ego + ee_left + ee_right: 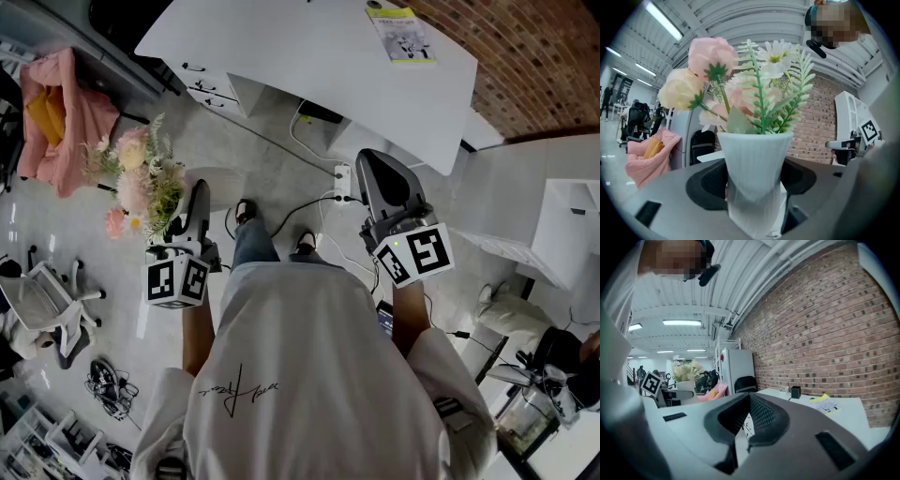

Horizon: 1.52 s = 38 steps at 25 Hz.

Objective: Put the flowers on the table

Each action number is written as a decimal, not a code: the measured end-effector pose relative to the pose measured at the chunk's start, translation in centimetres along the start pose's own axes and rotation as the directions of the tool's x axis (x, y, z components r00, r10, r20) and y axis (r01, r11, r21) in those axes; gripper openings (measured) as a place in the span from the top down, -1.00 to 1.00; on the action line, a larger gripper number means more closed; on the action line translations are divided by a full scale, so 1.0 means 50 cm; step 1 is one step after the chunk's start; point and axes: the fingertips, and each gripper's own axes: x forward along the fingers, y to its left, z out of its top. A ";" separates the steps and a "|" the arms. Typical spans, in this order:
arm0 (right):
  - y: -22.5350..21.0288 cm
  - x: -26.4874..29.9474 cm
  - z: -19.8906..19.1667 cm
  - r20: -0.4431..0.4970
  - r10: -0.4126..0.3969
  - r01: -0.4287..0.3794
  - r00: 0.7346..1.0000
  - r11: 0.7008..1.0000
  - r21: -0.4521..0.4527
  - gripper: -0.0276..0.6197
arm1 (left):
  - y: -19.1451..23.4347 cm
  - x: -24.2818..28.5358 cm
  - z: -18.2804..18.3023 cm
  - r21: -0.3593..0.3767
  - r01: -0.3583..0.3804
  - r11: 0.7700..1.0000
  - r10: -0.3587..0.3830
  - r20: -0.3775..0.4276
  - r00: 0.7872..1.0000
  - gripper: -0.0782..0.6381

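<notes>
The left gripper (195,204) had its jaws closed on a white ribbed vase (754,171), one jaw against each side, and held it upright in the air with the pink, cream and white flowers (740,89) and green fronds standing above its rim. In the head view the flowers hung over the grey floor (281,178) at the person's left, well apart from the white surface (309,66), where a yellow-edged booklet (401,34) lay near the far corner. The right gripper (749,401) pointed level toward that surface, its jaws together with nothing between them.
</notes>
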 end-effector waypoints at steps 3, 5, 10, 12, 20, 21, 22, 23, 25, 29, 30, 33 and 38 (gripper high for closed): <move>-0.023 -0.068 -0.027 -0.018 0.002 -0.002 1.000 1.000 0.013 0.84 | -0.072 -0.045 -0.021 -0.020 0.009 1.000 -0.009 -0.008 1.000 -0.13; -0.030 -0.100 -0.036 -0.018 0.000 0.000 1.000 1.000 0.021 0.84 | -0.109 -0.066 -0.030 -0.028 0.023 0.999 -0.023 -0.015 1.000 -0.13; -0.016 -0.121 -0.025 0.007 0.013 -0.013 1.000 1.000 -0.002 0.84 | -0.155 -0.092 -0.034 -0.026 0.035 0.999 -0.036 -0.011 0.999 -0.13; -0.012 -0.127 -0.025 0.009 0.023 -0.023 1.000 1.000 -0.012 0.84 | -0.169 -0.092 -0.037 -0.028 0.039 0.999 -0.039 -0.006 0.999 -0.13; -0.016 -0.141 -0.038 -0.005 0.007 -0.007 1.000 1.000 -0.016 0.84 | -0.211 -0.083 -0.044 -0.017 0.060 0.998 -0.060 0.007 0.998 -0.13; -0.019 -0.141 -0.038 -0.003 -0.002 0.002 1.000 1.000 -0.011 0.84 | -0.214 -0.082 -0.047 -0.015 0.060 0.998 -0.060 0.002 0.998 -0.13; -0.021 -0.141 -0.038 -0.001 -0.004 0.004 1.000 1.000 -0.001 0.83 | -0.215 -0.080 -0.050 -0.013 0.061 0.998 -0.061 -0.004 0.998 -0.13; -0.022 -0.139 -0.037 0.000 0.000 0.000 1.000 1.000 0.012 0.83 | -0.217 -0.077 -0.052 -0.011 0.063 0.998 -0.063 -0.008 0.998 -0.13; -0.022 -0.132 -0.035 0.003 0.013 -0.013 1.000 1.000 0.026 0.83 | -0.217 -0.071 -0.053 -0.014 0.066 0.998 -0.066 -0.010 0.998 -0.13; -0.028 -0.108 -0.038 0.000 -0.005 0.005 1.000 1.000 -0.002 0.83 | -0.204 -0.054 -0.055 -0.007 0.062 0.998 -0.062 -0.018 0.998 -0.13; -0.029 -0.100 -0.038 0.000 -0.007 0.007 1.000 1.000 0.002 0.83 | -0.200 -0.048 -0.055 -0.004 0.062 0.998 -0.062 -0.022 0.998 -0.13; -0.028 -0.074 -0.034 0.002 -0.001 0.001 1.000 1.000 0.022 0.83 | -0.185 -0.029 -0.050 -0.003 0.062 0.998 -0.062 -0.023 0.998 -0.13; -0.022 -0.013 -0.026 0.002 0.008 -0.008 1.000 1.000 0.016 0.83 | -0.145 0.009 -0.041 -0.009 0.052 0.999 -0.053 -0.019 0.998 -0.13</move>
